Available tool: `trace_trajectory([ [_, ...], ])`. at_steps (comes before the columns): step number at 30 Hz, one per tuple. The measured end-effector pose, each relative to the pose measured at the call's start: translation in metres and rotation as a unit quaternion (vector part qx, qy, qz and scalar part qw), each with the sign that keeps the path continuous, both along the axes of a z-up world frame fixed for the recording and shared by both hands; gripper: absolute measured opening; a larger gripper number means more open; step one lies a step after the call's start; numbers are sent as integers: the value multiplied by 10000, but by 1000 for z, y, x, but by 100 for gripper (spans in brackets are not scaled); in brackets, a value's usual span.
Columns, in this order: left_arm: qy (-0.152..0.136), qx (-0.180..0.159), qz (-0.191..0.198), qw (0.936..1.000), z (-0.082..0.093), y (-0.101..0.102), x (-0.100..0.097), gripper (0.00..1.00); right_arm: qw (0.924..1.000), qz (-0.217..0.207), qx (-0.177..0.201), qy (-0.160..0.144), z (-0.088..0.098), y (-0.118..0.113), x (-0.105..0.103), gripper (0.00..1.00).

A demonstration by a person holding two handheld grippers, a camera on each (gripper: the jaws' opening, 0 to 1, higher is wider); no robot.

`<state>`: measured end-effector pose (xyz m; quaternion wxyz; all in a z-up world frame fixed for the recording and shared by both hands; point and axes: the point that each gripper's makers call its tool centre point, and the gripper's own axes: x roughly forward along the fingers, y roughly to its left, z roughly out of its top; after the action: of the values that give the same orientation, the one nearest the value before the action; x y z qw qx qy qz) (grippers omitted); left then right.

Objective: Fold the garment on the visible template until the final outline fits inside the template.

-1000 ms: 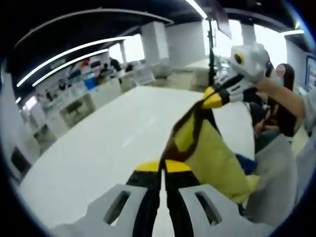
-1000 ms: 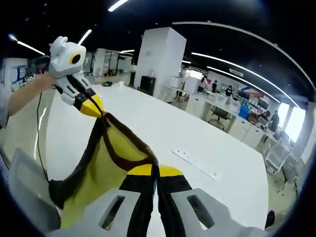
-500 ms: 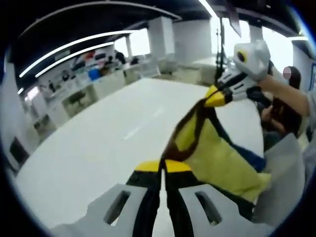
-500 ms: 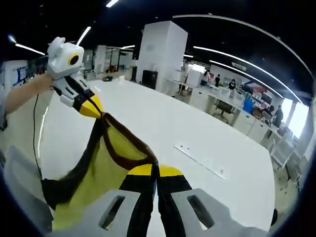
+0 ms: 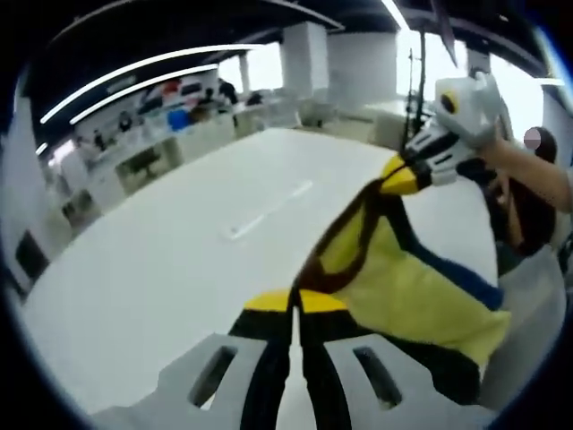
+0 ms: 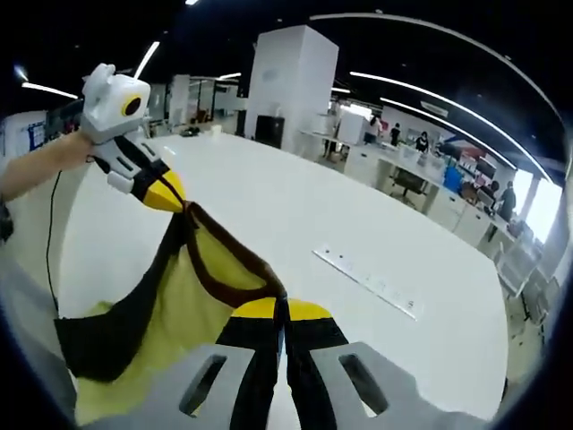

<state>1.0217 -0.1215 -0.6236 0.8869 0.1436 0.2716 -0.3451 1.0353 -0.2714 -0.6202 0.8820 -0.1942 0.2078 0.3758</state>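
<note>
Garment [image 5: 407, 287] hanging in the air above the white table [image 5: 179, 260], yellow soft cloth with dark brown trim and a blue band, stretched between left gripper [image 5: 294, 303] and right gripper [image 6: 279, 309], each clamped on a brown-edged corner. Lifting and spreading step by the look of it; next likely lowering it flat. Thin pale strip [image 6: 367, 282] on the smooth tabletop; template not made out.

Yellow garment [image 5: 407, 287] now hangs more spread out than 1 s ago; more of its blue trim shows in the left gripper view. Dark hem [image 6: 107, 336] in the right gripper view sits lower and wider. White strip [image 6: 365, 282] on the table [image 5: 161, 269] shows closer.
</note>
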Motion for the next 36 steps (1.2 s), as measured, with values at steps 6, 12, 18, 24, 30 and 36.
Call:
trace_trajectory([
  [6, 88, -10, 61, 9999, -17, -3, 6, 0, 10000, -7, -72, 23, -19, 1, 17, 1],
  [12, 176, 17, 143, 9997, -34, 1, 18, 0, 9999, 22, -113, 122, -37, 4, 30, 1],
  [18, 363, -68, 232, 9990, -53, 4, 33, 0, 9996, 22, -166, 228, -55, 1, 43, 1],
  [24, 402, -45, 322, 9987, -70, 5, 43, 0, 9995, 38, -187, 259, -72, 3, 55, 1],
  [30, 401, 94, 391, 9984, -91, 11, 59, 0, 9992, 94, -208, 326, -92, 6, 64, 1],
  [36, 453, 96, 467, 9978, -107, 15, 72, 0, 9991, 107, -198, 363, -105, 5, 72, 1],
])
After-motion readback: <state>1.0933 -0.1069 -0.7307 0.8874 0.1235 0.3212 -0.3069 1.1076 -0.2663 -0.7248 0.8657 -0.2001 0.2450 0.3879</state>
